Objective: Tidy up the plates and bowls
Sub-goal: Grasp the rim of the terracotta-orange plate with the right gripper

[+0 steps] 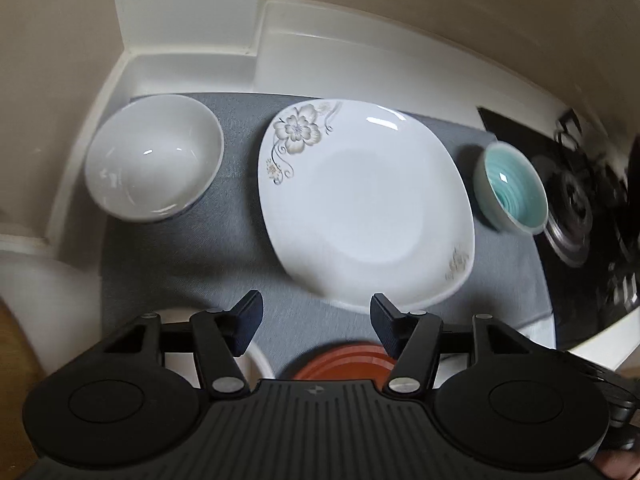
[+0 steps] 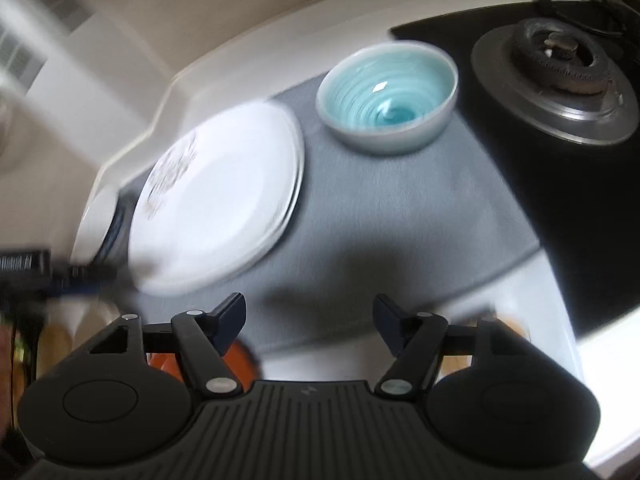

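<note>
Left wrist view: a white plate (image 1: 366, 204) with a grey flower print lies flat on a grey mat (image 1: 236, 240) on the worktop (image 1: 400, 60); a white bowl (image 1: 154, 158) stands upright to its left, a small teal bowl (image 1: 510, 188) to its right, both apart from it; beyond the teal bowl sits a black hob (image 1: 580, 216) with a burner; the left claw (image 1: 316, 312) hangs above the mat, fingers apart, nothing between them; in the blurred right wrist view, the right claw (image 2: 308, 312) likewise stands apart and empty; an orange item (image 1: 344, 362) shows below the left claw.

Teal bowl (image 2: 387, 96) beside white plate (image 2: 218, 196)
</note>
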The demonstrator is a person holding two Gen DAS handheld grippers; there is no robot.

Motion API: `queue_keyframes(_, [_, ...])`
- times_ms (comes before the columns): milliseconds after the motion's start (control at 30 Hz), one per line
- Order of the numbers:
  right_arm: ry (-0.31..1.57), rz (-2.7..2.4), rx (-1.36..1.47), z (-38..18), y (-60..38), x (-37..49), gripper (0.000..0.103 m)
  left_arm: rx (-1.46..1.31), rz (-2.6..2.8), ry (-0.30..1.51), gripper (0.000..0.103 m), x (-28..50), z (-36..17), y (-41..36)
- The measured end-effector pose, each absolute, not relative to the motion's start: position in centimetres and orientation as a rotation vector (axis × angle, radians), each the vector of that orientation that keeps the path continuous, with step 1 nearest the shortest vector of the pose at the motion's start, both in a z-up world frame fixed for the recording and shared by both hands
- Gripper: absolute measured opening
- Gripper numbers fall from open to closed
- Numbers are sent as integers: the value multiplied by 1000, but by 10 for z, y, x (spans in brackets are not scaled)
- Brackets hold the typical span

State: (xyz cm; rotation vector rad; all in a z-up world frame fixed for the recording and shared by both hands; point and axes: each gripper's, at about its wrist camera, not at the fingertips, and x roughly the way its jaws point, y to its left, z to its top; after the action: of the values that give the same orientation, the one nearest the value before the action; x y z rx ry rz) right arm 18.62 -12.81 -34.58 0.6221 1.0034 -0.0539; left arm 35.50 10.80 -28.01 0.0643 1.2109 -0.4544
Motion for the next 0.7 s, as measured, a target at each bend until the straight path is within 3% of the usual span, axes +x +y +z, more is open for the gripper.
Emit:
queue_keyframes(200, [1098,115,543,-366,-93,195,73,133,-465,1189,62,340,-278,105])
queue_keyframes(233, [1110,126,516,-369,-87,198,62,144,-455,1186,62,339,-278,106])
queue_keyframes(267, [1132,139,488,-374,-83,201,40,146,-451,1185,62,339,-279,107])
queue_keyframes(367, [1142,81,457,-375,-91,197,6,147,-438,1193,62,336,-280,111])
queue_keyframes(633, [1077,-138,552,-369,-158,148,10,202,-525,1254,62,323,-297,85])
queue_keyframes(700, [1063,-145,569,-370,-164,139,30,191,-600,1304,62,322,-305,71])
